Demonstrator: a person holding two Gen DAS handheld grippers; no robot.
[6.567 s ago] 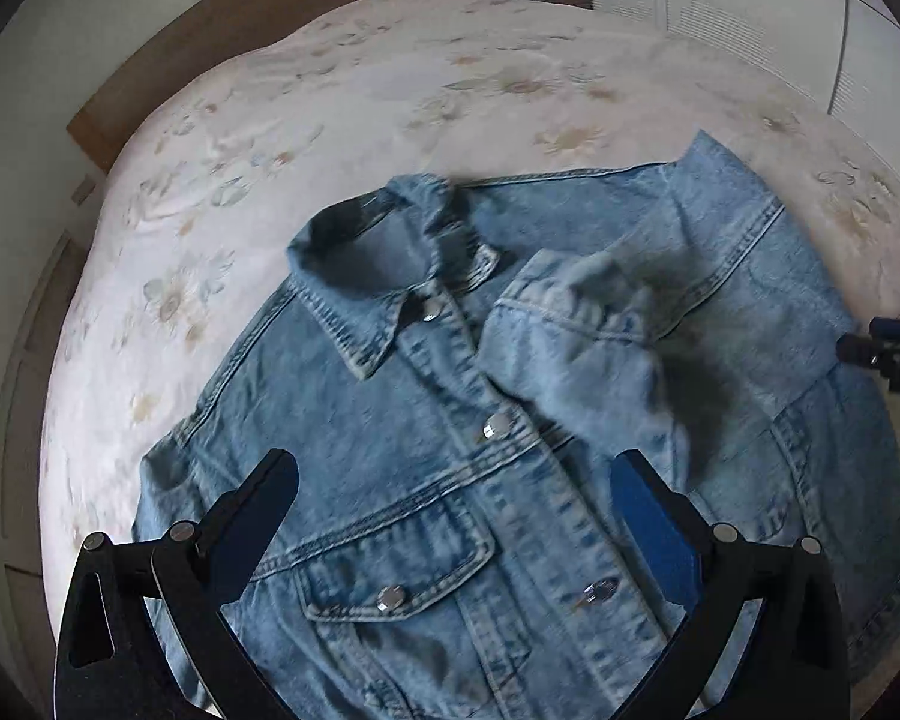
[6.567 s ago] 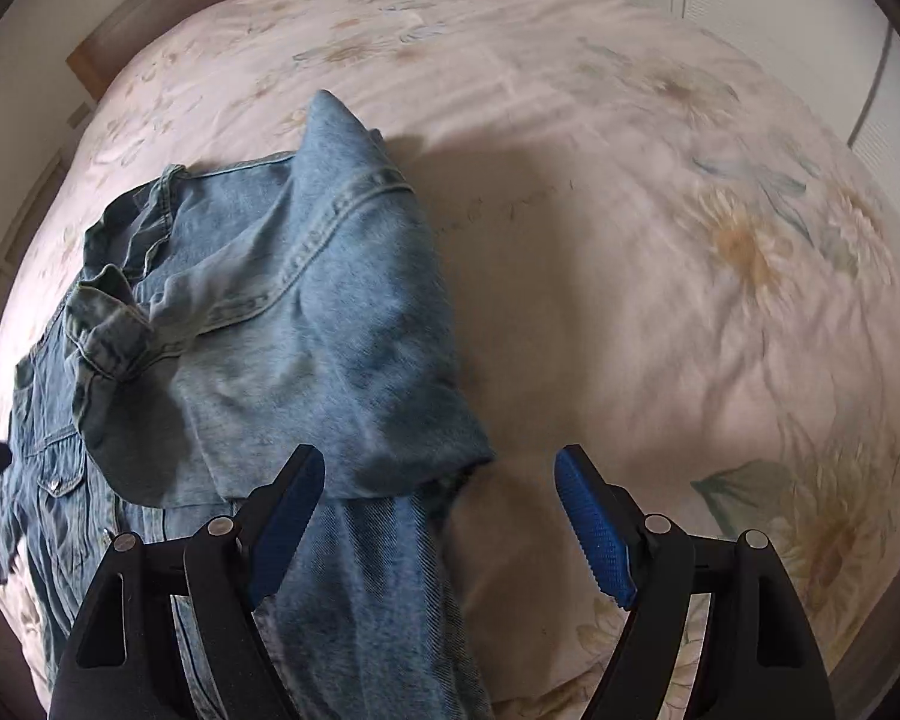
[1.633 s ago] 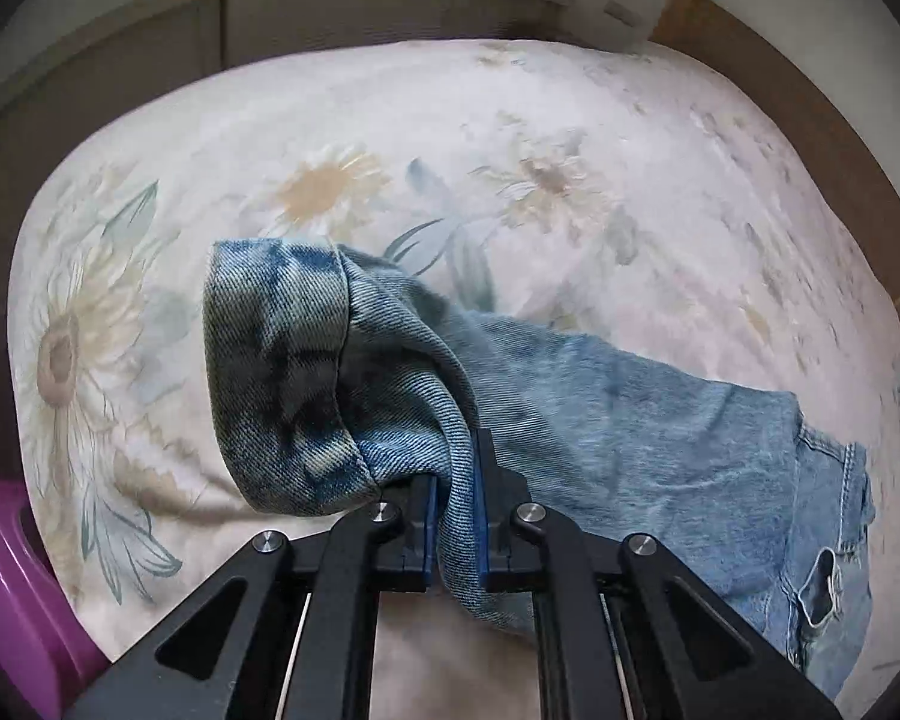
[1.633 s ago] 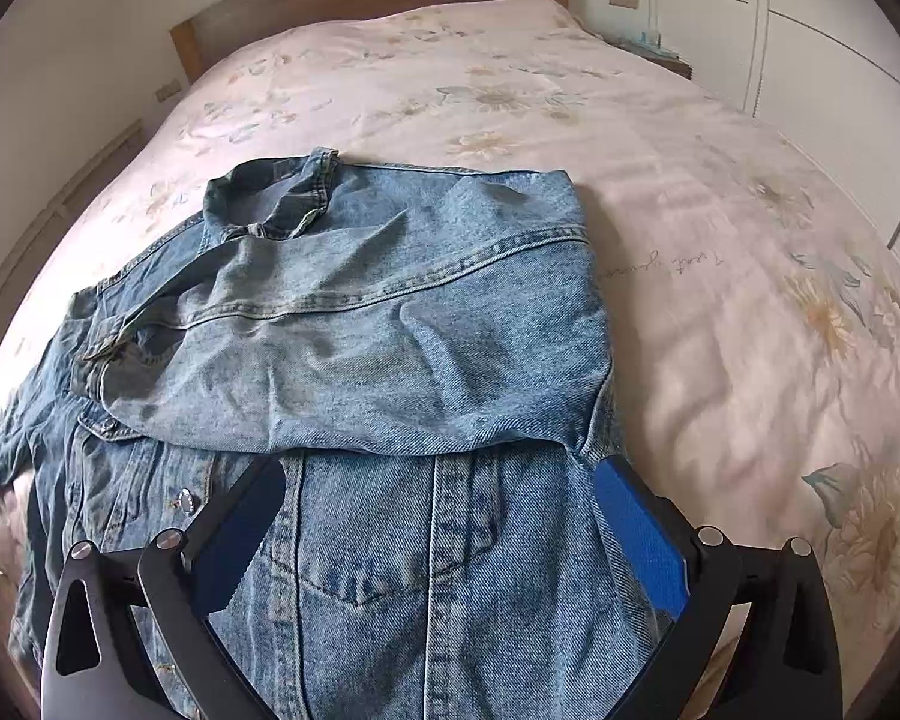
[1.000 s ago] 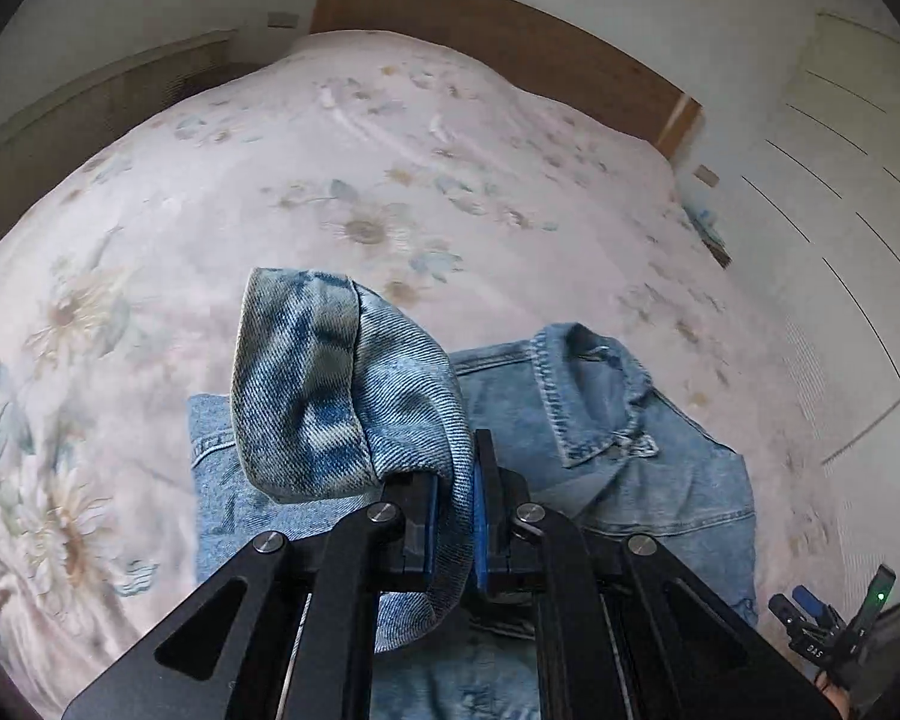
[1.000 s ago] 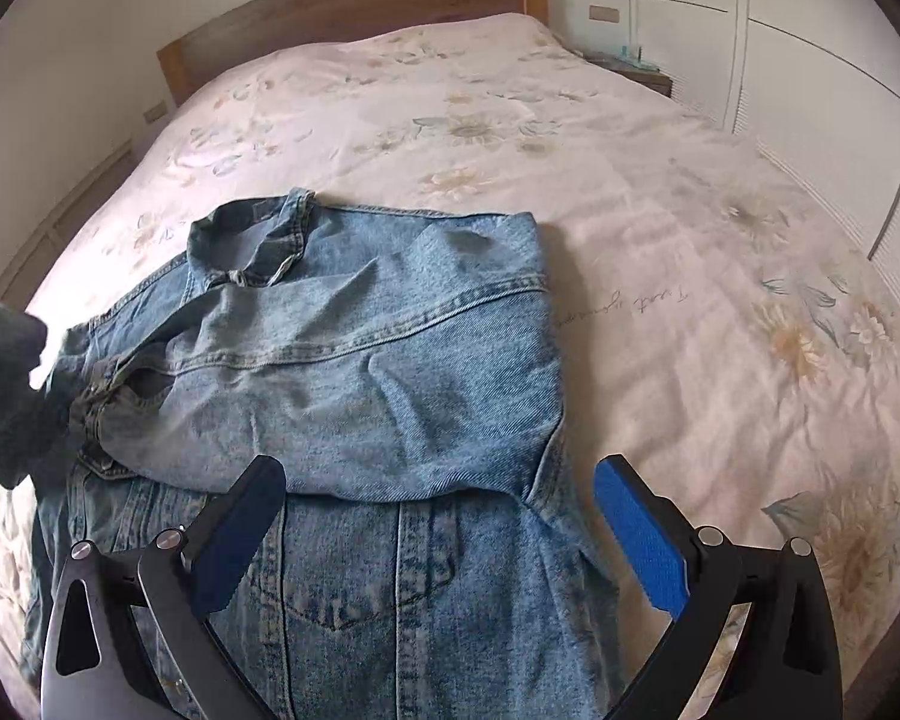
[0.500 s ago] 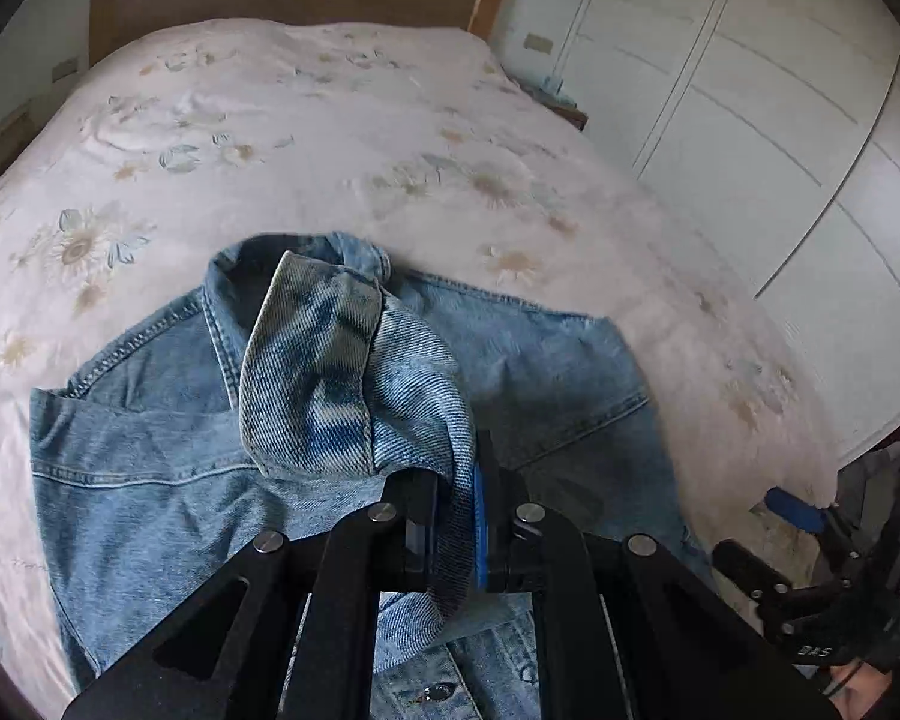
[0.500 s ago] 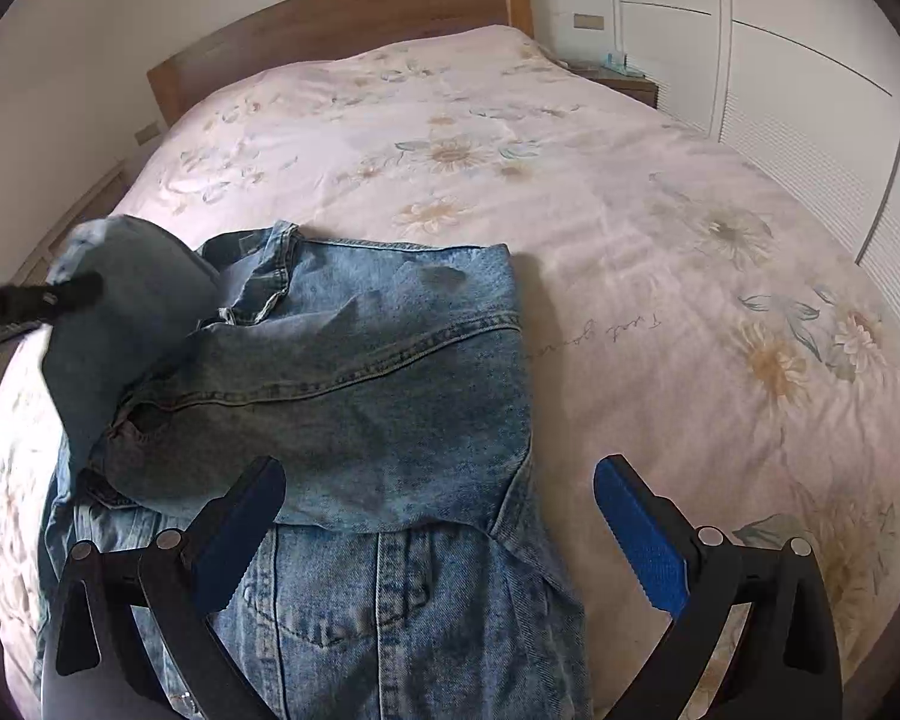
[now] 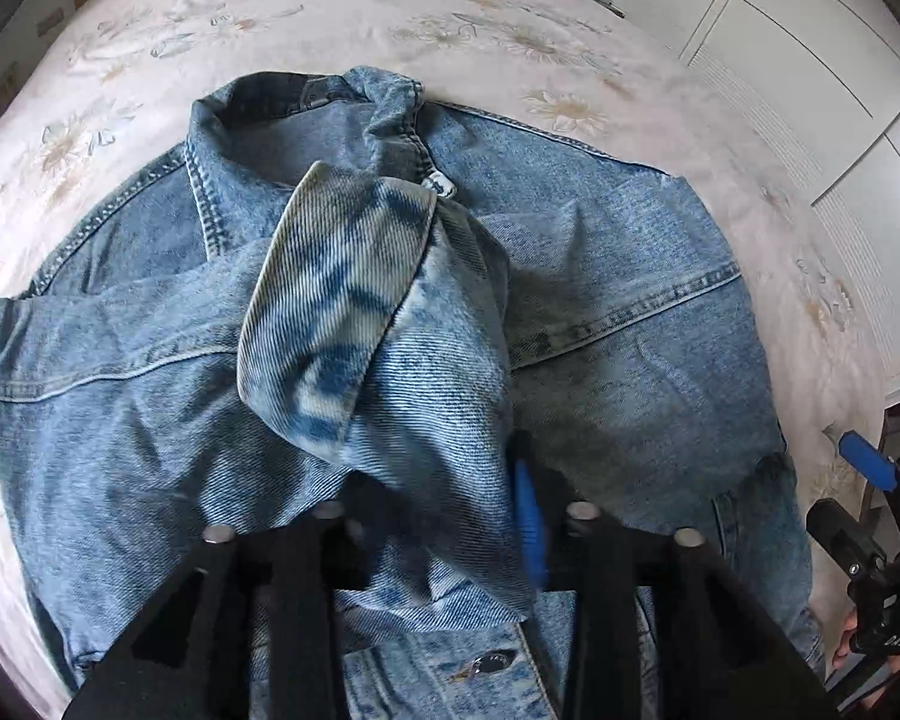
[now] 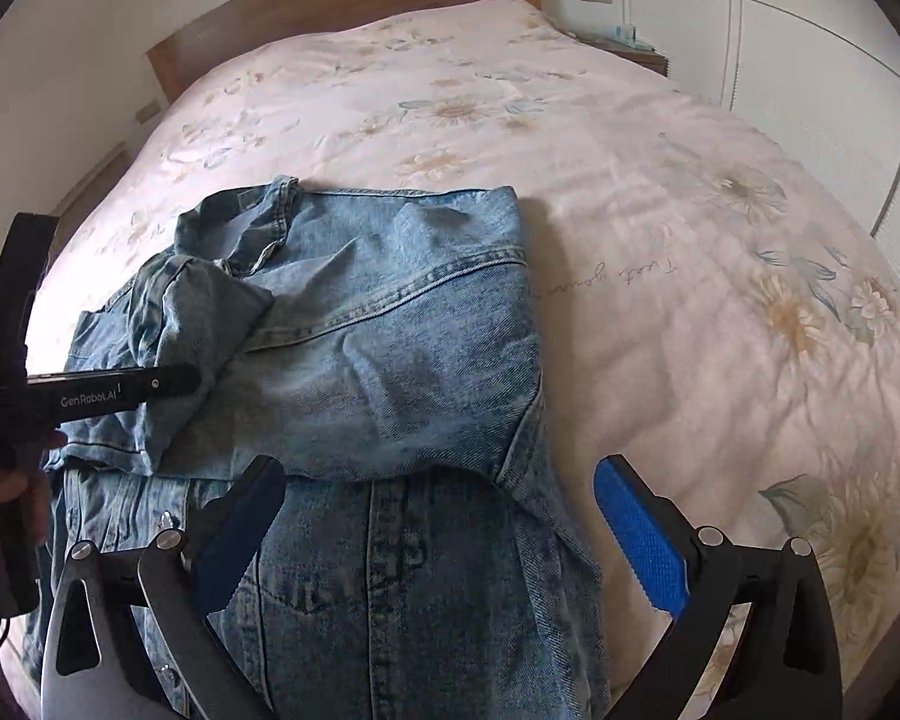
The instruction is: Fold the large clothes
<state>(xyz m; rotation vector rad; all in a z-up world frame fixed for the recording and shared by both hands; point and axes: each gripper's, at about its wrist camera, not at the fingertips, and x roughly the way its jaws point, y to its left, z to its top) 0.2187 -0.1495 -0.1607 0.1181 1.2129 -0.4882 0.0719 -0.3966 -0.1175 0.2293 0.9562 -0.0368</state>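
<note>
Jacket (image 9: 600, 312) sleeve (image 9: 354, 312) lies at twelve o'clock between the opening jaws of the left gripper (image 9: 432, 516), nearer than the wide-open, empty right gripper (image 10: 438, 528).

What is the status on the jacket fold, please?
Left hand-held gripper opening, sleeve between its jaws, laid across jacket. Right hand-held gripper open, empty, over the hem. Nothing in the way on the bed.

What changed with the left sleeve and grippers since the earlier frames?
The left gripper carried the sleeve cuff from off the side of the bed across onto the jacket; its jaws are now opening, with denim between them. The right gripper stayed open and hovering over the jacket hem.
</note>
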